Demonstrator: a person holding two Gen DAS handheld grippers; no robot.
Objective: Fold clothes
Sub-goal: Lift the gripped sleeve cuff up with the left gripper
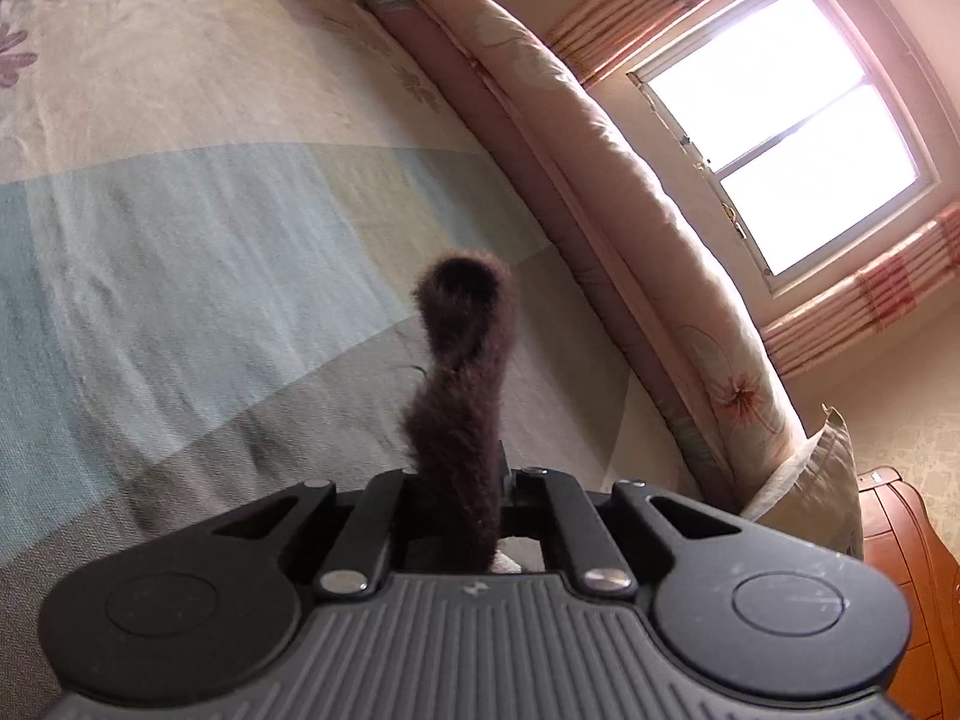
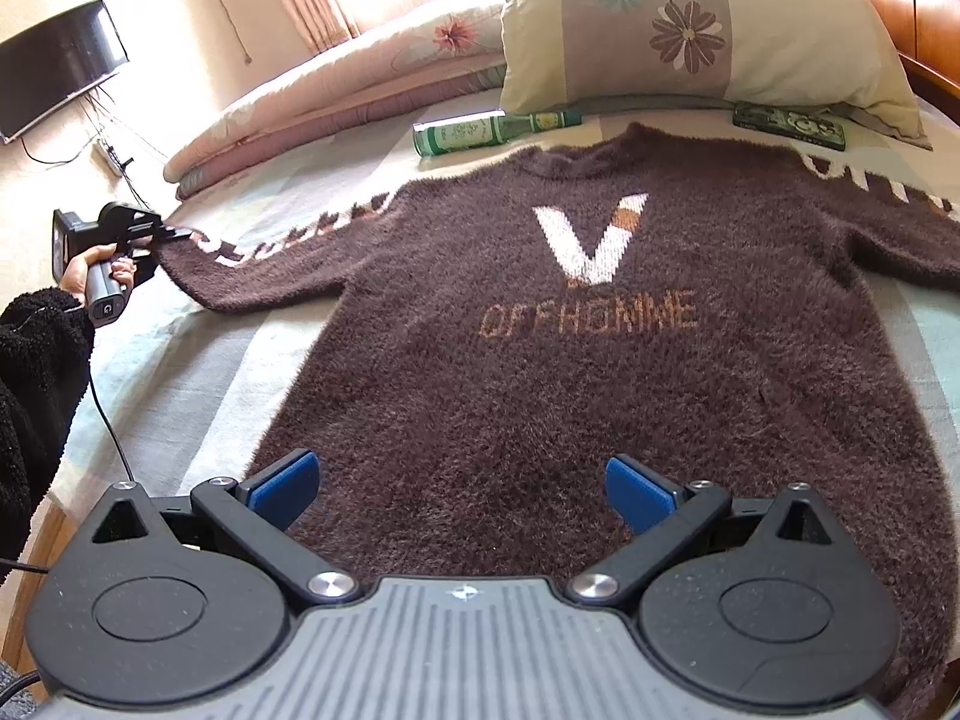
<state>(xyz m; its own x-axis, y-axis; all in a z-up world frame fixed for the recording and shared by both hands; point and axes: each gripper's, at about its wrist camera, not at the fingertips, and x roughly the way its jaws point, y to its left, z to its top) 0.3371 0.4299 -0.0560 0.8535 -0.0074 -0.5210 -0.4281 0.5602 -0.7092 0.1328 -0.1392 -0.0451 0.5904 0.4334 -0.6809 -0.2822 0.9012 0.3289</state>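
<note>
Sleeve cuff (image 1: 459, 420) between closed left jaws

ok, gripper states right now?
Left gripper: shut on the fuzzy brown sweater's sleeve cuff.
Right gripper: open, holding nothing.

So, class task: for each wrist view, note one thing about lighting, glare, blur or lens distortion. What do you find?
Left wrist view: the window is blown out to white, and the bed edge bows from the fisheye lens. Right wrist view: backlight glares above the pillow, while the sweater stays sharp and evenly lit.
</note>
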